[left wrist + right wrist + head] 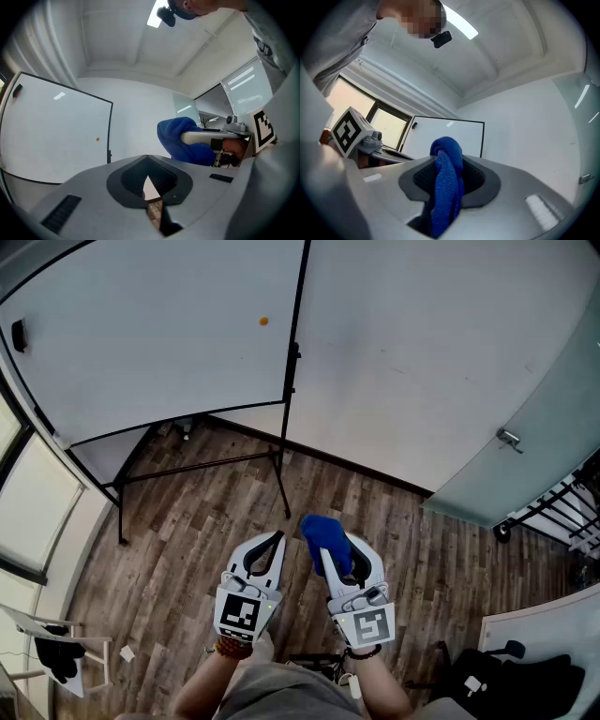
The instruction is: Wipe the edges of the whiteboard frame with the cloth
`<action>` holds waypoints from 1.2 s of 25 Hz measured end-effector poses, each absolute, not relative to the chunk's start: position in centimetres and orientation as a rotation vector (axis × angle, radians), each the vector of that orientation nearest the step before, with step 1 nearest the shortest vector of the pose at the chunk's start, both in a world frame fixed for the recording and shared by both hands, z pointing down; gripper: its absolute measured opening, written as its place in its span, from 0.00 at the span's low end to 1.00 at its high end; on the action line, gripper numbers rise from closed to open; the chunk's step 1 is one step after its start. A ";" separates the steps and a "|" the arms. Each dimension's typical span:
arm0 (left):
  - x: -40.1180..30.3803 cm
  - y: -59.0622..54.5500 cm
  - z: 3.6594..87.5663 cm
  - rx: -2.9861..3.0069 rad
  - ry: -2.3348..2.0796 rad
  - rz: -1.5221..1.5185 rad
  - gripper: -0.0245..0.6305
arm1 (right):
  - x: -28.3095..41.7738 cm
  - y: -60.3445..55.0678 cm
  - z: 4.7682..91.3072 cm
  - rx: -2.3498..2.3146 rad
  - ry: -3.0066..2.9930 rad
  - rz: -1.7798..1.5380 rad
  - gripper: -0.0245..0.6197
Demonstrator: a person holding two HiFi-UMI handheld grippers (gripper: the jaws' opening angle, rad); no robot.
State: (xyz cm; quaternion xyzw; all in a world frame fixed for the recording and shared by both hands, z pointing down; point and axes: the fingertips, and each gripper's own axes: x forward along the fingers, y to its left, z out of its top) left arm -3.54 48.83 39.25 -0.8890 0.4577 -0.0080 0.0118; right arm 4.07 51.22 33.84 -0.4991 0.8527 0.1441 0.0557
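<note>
Head view: both claws are held side by side at the near centre, above the wooden floor (394, 521). The left claw (278, 538) is seen with its jaws drawn to a narrow slit. The right claw (330, 557) is clamped on the blue cloth (323, 532), which bulges out past the jaw tips.

Left gripper view: the left claw (151, 196) shows only a thin sliver of light between its jaws, and nothing is held there. The cloth (180, 140) is visible to the right, wrapped over the other claw's jaw.

Right gripper view: the cloth (446, 180) is pinched between the jaws of the right claw (449, 187). It stands up in a bunched fold above them and hangs down below them.

The whiteboard (150, 334) is located far left, on a black stand (202, 465) on the floor, against a white wall (422, 343). Its black frame (297, 329) is untouched, and both claws are well apart from it. An orange dot (263, 322) is noted on the board, near its right edge. A small dark object (18, 334) sits at its left edge. A door (525, 456) is seen at far right.
</note>
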 end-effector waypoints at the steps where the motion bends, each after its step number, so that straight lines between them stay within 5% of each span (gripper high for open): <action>1: -4.2 48.0 39.3 -2.790 1.406 -0.023 0.05 | 3.5 50.3 34.1 -1.514 2.597 0.427 0.23; 12: -8.0 38.8 40.9 -2.900 1.313 -0.059 0.05 | 0.8 40.8 34.8 -1.527 2.614 0.407 0.24; 30: 0.6 19.3 41.4 -2.905 1.353 -0.180 0.05 | 7.3 19.1 31.8 -1.303 2.616 0.480 0.24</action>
